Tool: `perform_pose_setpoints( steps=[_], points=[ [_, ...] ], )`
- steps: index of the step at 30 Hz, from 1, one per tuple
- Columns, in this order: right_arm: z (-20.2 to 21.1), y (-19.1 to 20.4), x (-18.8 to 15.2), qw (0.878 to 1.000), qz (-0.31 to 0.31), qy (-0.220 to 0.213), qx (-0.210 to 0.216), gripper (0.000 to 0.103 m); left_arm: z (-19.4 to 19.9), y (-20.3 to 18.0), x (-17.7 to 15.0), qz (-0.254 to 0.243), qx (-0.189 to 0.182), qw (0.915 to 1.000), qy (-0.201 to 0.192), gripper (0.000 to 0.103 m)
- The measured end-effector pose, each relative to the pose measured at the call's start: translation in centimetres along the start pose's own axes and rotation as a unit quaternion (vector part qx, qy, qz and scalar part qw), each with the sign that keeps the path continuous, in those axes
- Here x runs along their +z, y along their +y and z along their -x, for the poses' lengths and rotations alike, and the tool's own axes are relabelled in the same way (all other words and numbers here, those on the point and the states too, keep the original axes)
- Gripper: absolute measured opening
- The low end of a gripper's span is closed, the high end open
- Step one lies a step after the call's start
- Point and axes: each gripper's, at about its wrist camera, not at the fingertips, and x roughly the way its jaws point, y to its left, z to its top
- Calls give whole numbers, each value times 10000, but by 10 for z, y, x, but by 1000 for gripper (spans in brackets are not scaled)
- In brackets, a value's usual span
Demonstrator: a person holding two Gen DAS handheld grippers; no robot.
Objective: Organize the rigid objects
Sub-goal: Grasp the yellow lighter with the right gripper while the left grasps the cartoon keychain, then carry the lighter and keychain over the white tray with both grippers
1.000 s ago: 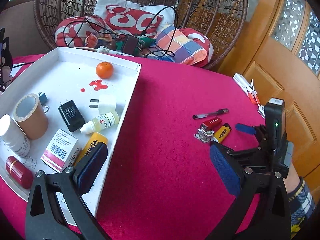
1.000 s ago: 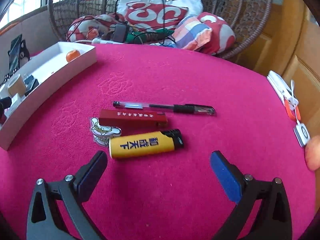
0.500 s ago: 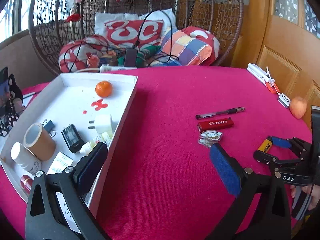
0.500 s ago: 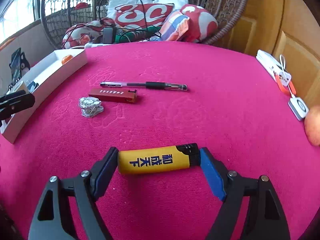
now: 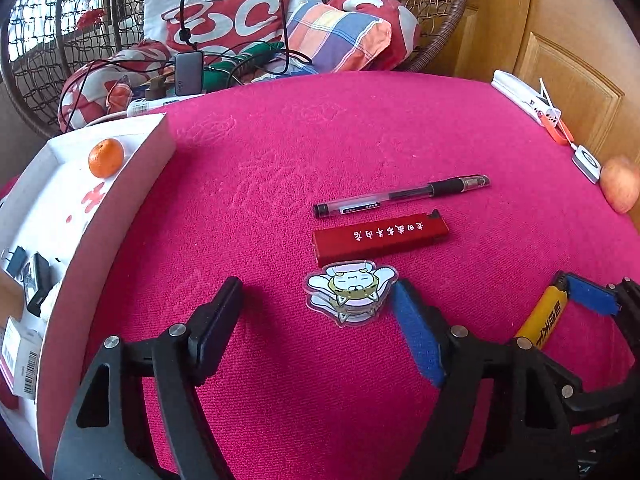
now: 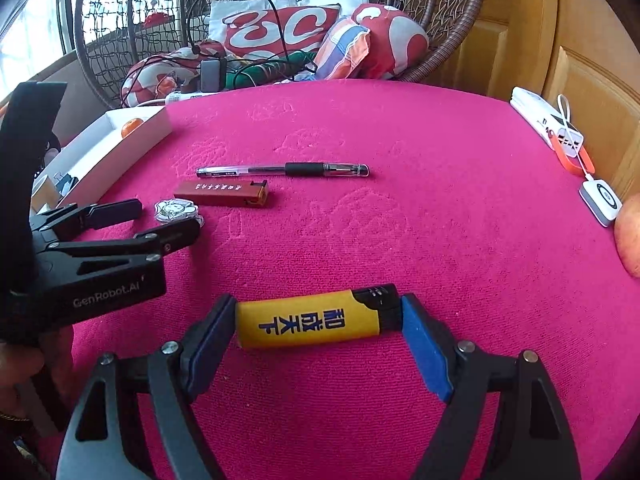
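The right tongs (image 6: 318, 320) clench the yellow lighter (image 6: 316, 318) end to end, just above the worktop (image 6: 400, 220). The left tongs (image 5: 316, 316) are released. The lighter looks light, stiff and slick; gripping its flat sides seems safer.

Two black plastic two-finger grippers are seen: the right gripper (image 6: 316, 324) with blue pads (image 6: 426, 350) and silver screws; the left gripper (image 6: 160, 222) marked "GenRobot.AI".

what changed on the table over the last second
The right gripper closed end to end on the yellow plastic lighter and pulled it back from the group. The left gripper, open, swung from the white tray toward the cartoon charm. The clear pen and red lighter stayed put.
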Motion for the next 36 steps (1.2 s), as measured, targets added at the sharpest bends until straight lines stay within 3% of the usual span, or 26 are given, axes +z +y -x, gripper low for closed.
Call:
perform_pose_setpoints(
  steps=[2, 4, 8, 15, 26, 36],
  points=[
    [0, 0, 1, 10000, 1, 2, 0, 82, 0, -2, 0, -28, -54, 10000, -19, 72],
    [0, 0, 1, 10000, -8, 3, 8, 82, 4, -3, 0, -71, -154, 9998, -104, 39],
    [0, -1, 0, 10000, -10, 3, 2, 82, 9, 8, -5, 72, -448, 9989, -128, 39],
    [1, -2, 1, 10000, -61, -53, 22, 82, 37, 26, -20, 288, -638, 9972, -244, 39],
    [53, 7, -6, 9949, -531, -856, 63, 81, 114, 38, -16, 76, -870, 9898, -1124, 39],
    [100, 34, 18, 9883, -423, -1458, 115, 81, 145, 65, -19, 223, -901, 9845, -1486, 39]
  ],
)
